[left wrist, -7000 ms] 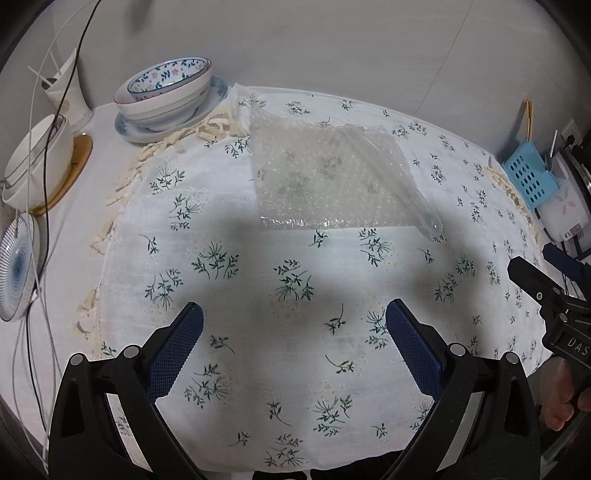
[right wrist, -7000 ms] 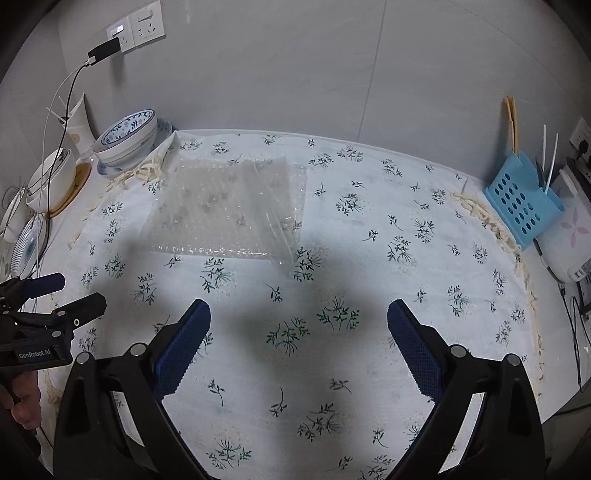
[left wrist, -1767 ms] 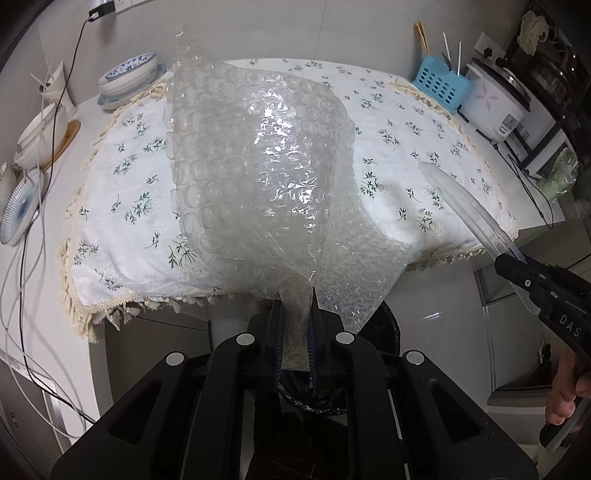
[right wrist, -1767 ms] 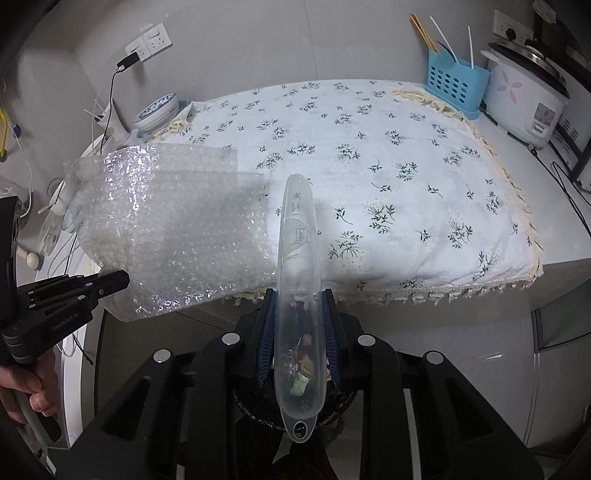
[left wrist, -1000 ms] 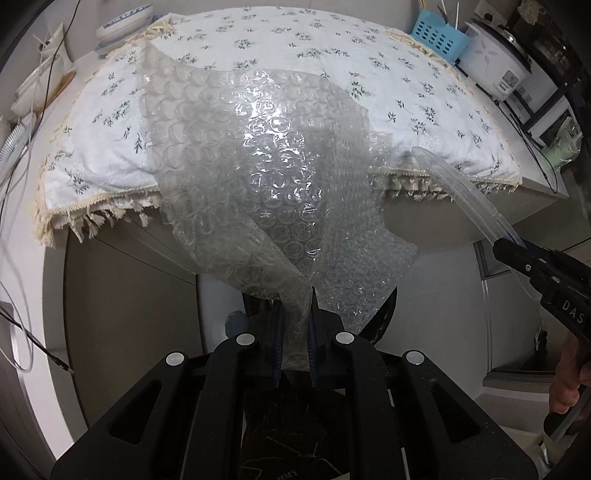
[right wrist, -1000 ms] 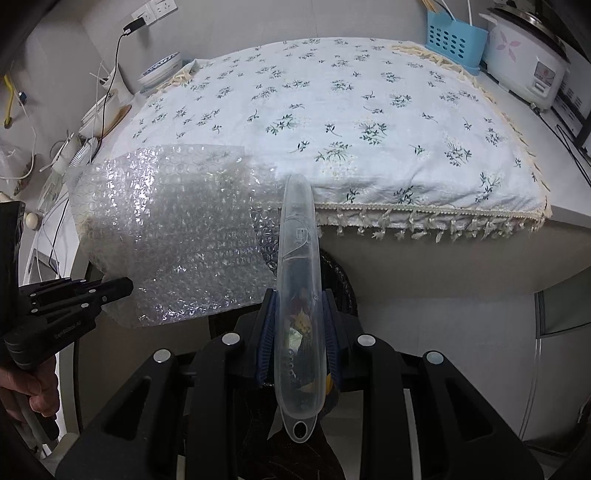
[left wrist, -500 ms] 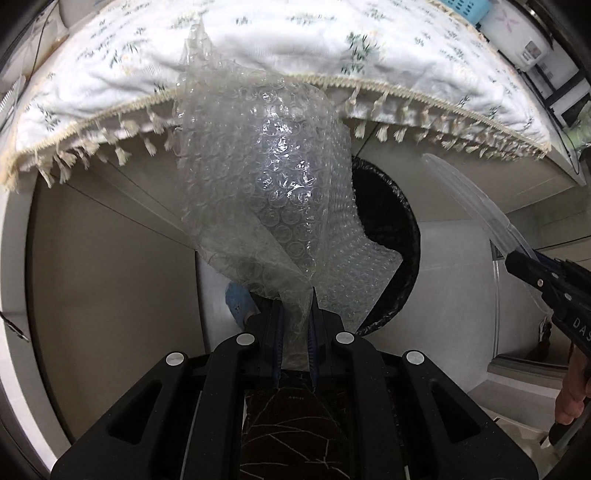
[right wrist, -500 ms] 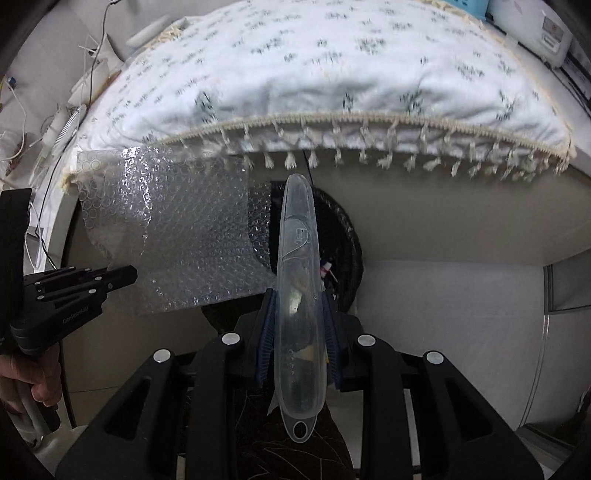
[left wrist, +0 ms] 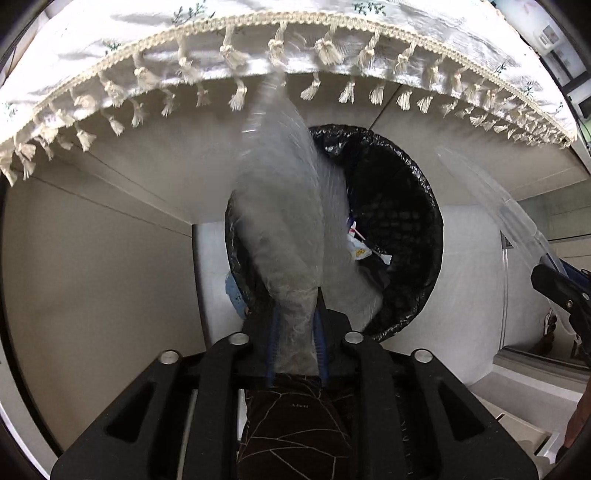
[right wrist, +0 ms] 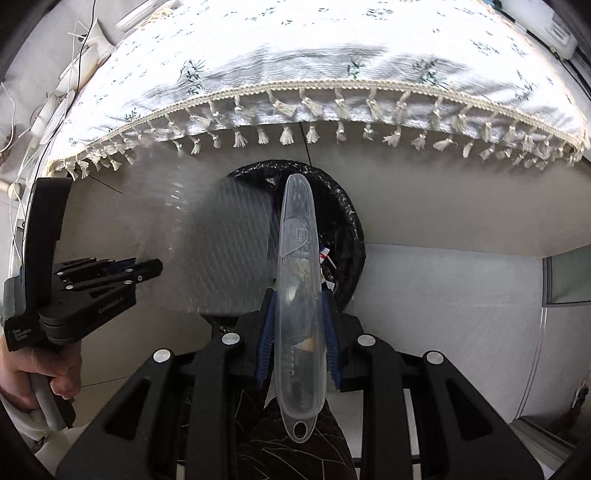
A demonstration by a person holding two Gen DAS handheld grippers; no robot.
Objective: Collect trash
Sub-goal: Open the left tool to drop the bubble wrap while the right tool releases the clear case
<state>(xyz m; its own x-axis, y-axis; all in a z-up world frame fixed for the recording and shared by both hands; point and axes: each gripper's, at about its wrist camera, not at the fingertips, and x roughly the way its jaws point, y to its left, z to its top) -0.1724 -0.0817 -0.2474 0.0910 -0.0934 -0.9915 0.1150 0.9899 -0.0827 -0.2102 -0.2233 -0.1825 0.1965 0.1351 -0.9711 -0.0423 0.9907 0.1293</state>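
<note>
Bin (left wrist: 424, 221): black-lined, below the fringed tablecloth (left wrist: 295, 22).
Left gripper (left wrist: 295, 332): jaws just opening, bubble wrap (left wrist: 284, 221) blurred between them, over the bin.
Right gripper (right wrist: 297, 332): clamped on clear plastic case (right wrist: 299, 277), above the bin.
Writing: none legible.

Left wrist view: camera rides left tool (left wrist: 295, 325), faces almost straight down, close above bin (left wrist: 413, 206) with black liner; fringed tablecloth (left wrist: 258, 48) edge arcs across top.

Right wrist view: camera rides right tool (right wrist: 297, 332), faces steeply down, slightly farther from bin (right wrist: 347, 221).

Shared: bin, tablecloth fringe, grey floor. Each view catches other tool at its edge: right tool (left wrist: 565, 291) at right, left tool (right wrist: 110, 273) at left.
</note>
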